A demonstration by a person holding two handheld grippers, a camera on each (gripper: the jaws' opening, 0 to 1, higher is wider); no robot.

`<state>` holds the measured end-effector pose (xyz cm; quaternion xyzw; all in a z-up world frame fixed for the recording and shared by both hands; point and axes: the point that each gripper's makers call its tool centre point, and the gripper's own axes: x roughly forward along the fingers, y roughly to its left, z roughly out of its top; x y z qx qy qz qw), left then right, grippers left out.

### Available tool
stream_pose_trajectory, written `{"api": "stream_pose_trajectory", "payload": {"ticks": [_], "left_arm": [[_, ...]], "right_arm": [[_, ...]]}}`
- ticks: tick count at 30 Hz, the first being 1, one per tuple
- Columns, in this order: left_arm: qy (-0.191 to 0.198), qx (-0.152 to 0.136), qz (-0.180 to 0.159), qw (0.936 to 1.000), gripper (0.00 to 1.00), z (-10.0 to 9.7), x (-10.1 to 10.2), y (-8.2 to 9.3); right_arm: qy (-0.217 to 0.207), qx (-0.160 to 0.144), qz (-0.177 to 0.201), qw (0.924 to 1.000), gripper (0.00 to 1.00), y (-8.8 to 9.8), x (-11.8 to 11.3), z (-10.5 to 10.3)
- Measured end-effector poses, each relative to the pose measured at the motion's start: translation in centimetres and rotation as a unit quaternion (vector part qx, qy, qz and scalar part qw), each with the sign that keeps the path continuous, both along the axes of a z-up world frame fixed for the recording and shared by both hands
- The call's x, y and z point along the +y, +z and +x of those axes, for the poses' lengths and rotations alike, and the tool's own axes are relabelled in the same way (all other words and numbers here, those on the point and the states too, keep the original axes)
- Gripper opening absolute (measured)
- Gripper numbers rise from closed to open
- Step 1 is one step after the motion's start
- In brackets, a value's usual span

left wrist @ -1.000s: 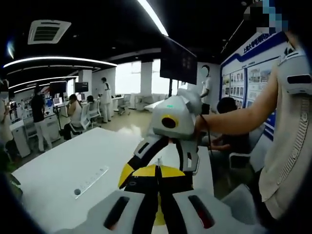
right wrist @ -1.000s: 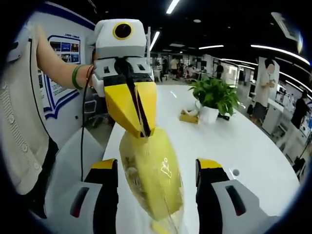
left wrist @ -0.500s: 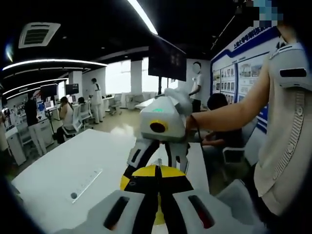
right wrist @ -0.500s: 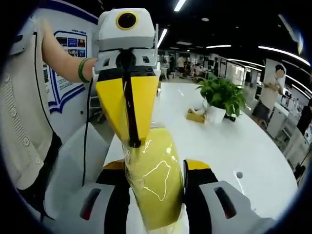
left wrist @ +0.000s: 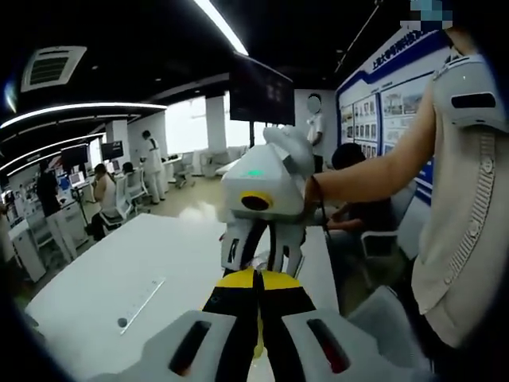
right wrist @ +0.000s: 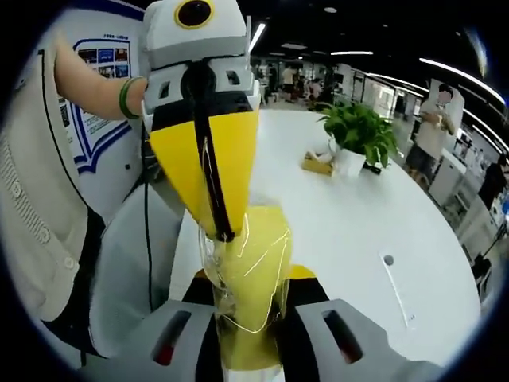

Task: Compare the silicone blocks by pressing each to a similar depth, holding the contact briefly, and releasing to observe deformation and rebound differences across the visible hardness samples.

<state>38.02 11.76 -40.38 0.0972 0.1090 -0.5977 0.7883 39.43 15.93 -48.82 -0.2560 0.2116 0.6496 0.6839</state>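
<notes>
Between the right claw (right wrist: 246, 318)'s jaws, a glossy yellow silicone block (right wrist: 253, 270) wrapped in clear film is squeezed above the white table (right wrist: 350, 231), its long axis running forward from the claw. Directly ahead, the left claw (right wrist: 213, 227), jaws closed, pinches the block's far end.

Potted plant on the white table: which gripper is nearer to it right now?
Hard to separate. The left gripper and right gripper both clamp the yellow block at the table's near edge, and the potted plant stands well beyond them both.
</notes>
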Motion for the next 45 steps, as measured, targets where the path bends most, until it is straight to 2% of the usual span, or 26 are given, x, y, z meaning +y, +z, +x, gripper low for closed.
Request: {"api": "stream_pose_trajectory", "payload": {"ticks": [2,3,4,7,8,9,10,12,16,22,25,31,35,37,45], "left_arm": [[-0.002,-0.003,-0.002,1.0000,0.00,-0.3,-0.1,0.3],[-0.003,-0.006,-0.003,1.0000,0.00,-0.4,-0.2,0.4],[-0.005,-0.008,-0.004,0.9999,0.00,-0.7,-0.2,0.6],[-0.007,-0.019,-0.004,0.9998,0.00,-1.0,-0.3,0.8],[-0.007,-0.024,-0.003,0.9997,0.00,-1.0,-0.4,0.8],[-0.008,-0.028,-0.003,0.9996,0.00,-1.2,-0.4,0.9],[-0.009,-0.031,-0.003,0.9995,0.00,-1.3,-0.4,1.0],[-0.011,-0.040,-0.002,0.9991,0.00,-1.5,-0.5,1.1],[-0.011,-0.054,0.002,0.9985,0.00,-1.8,-0.5,1.2],[-0.002,-0.049,0.005,0.9988,0.00,-1.7,-0.6,1.0],[0.005,-0.032,-0.001,0.9995,0.00,-1.6,-0.7,1.0],[0.005,-0.037,0.002,0.9993,0.00,-1.6,-0.8,0.9],[0.002,-0.045,0.007,0.9990,0.00,-1.7,-0.9,0.9],[0.002,-0.046,0.007,0.9989,0.00,-1.7,-1.0,0.9],[0.006,-0.037,0.003,0.9993,0.00,-1.6,-1.0,0.9]], "right_arm": [[0.000,0.010,-0.003,0.9999,0.07,0.2,-0.2,-0.5],[0.000,-0.002,-0.002,1.0000,0.06,0.4,-0.2,-0.5],[0.004,0.003,-0.003,1.0000,0.06,0.5,-0.2,-0.8],[0.002,-0.006,-0.005,1.0000,0.05,0.8,-0.3,-0.8],[0.003,-0.017,-0.004,0.9998,0.05,0.9,-0.4,-0.8],[0.002,-0.013,-0.004,0.9999,0.05,0.9,-0.4,-1.0],[0.003,-0.026,-0.003,0.9997,0.05,1.1,-0.4,-0.9],[0.004,-0.020,-0.004,0.9998,0.05,1.1,-0.4,-1.1],[0.009,-0.028,-0.006,0.9996,0.05,1.2,-0.5,-1.3],[0.008,-0.027,-0.013,0.9995,0.05,1.1,-0.7,-1.4],[0.009,-0.033,-0.012,0.9994,0.04,1.1,-0.8,-1.4],[0.005,-0.035,-0.018,0.9992,0.05,1.0,-1.0,-1.3],[0.000,-0.024,-0.019,0.9995,0.05,1.0,-1.1,-1.5],[0.000,-0.031,-0.017,0.9994,0.05,1.0,-1.1,-1.4],[0.002,-0.039,-0.020,0.9990,0.05,1.0,-1.3,-1.3]]}}
